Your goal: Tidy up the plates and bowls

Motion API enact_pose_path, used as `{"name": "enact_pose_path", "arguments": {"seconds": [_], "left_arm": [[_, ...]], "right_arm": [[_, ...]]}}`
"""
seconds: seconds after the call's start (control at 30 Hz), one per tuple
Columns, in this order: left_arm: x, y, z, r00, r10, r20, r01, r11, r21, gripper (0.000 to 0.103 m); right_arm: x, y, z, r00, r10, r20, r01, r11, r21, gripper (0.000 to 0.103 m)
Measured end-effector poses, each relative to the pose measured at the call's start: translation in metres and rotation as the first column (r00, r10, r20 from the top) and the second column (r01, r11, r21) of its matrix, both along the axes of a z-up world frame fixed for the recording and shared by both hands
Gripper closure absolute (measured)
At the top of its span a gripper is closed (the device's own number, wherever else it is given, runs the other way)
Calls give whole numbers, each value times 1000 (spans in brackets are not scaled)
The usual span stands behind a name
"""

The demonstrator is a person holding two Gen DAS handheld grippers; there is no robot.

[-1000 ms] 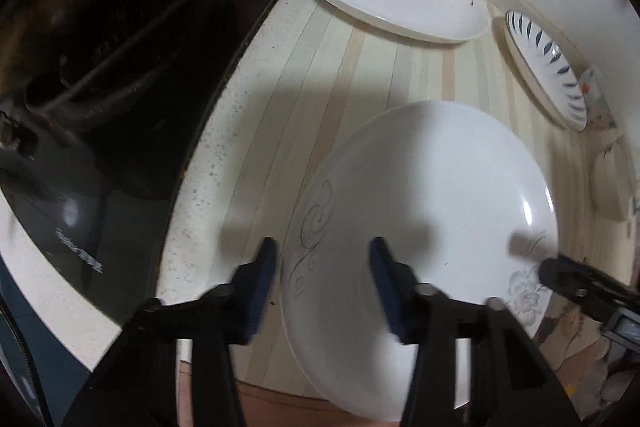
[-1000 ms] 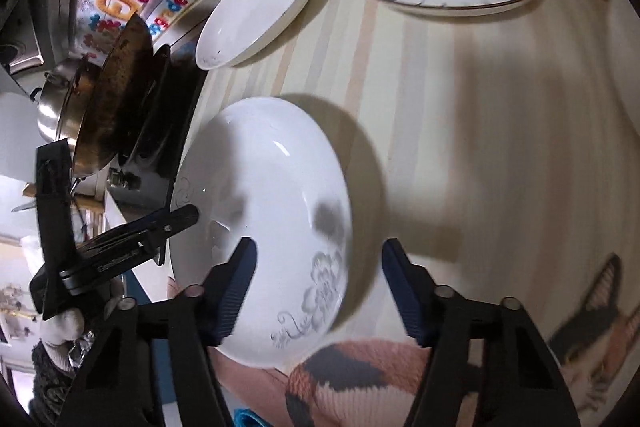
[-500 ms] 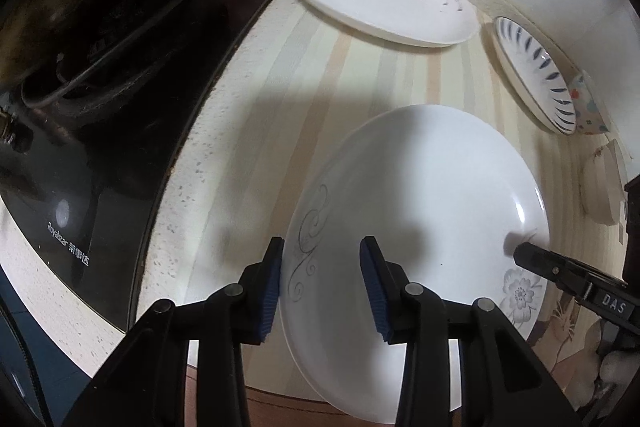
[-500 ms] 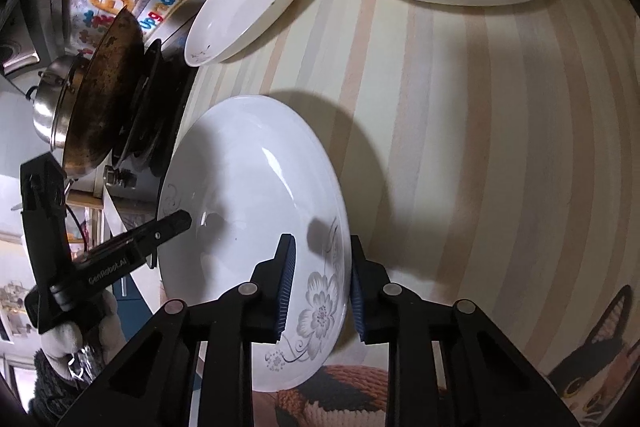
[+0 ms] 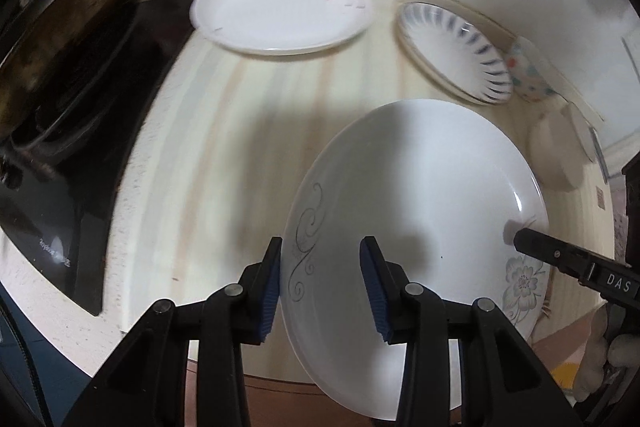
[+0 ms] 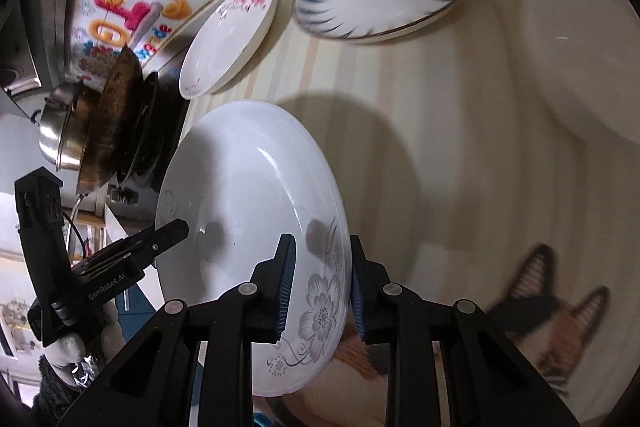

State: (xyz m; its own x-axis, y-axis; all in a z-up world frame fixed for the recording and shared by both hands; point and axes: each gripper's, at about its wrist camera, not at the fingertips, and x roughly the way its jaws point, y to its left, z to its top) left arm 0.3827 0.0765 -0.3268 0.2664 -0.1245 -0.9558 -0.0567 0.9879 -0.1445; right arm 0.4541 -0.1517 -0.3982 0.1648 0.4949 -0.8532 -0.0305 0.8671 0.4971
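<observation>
white plate (image 6: 248,187) between both tools

A dark wok (image 6: 108,131) sits on the black stove (image 5: 68,195), beside a steel pot (image 6: 60,135).

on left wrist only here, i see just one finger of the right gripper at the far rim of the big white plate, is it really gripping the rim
Observer: Yes. The right gripper has one blue pad inside the white plate and one outside, clamping the rim at the flower print.
Operator: anything past the wok i can't see
Observer: A steel pot sits right behind the wok on the stove.
Operator: what's on the right gripper's outer side
Observer: Bare striped mat, then a cat print with both ears showing; no dish lies there.
</observation>
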Motion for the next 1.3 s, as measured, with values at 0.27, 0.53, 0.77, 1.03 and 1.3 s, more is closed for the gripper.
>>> {"name": "enact_pose_path", "arguments": {"seconds": [0.27, 0.53, 0.77, 1.03, 1.3], "left_arm": [[-7, -49, 2, 995, -104, 4, 104, 994, -39, 68], [-11, -89, -19, 984, -178, -33, 176, 983, -45, 68], [-14, -111, -35, 977, -205, -59, 203, 979, -26, 68], [-9, -125, -45, 976, -209, -68, 210, 977, 17, 68], [-8, -128, -45, 973, -218, -74, 222, 974, 47, 68]], "right_arm": [[-31, -61, 17, 997, -76, 7, 76, 997, -21, 76], [-61, -106, -1, 984, -173, -39, 171, 985, -37, 76], [-71, -125, -20, 973, -221, -69, 218, 975, -45, 76], [-69, -131, -28, 971, -226, -79, 223, 974, -46, 76], [-63, -130, -32, 972, -210, -107, 206, 978, -45, 75]]}}
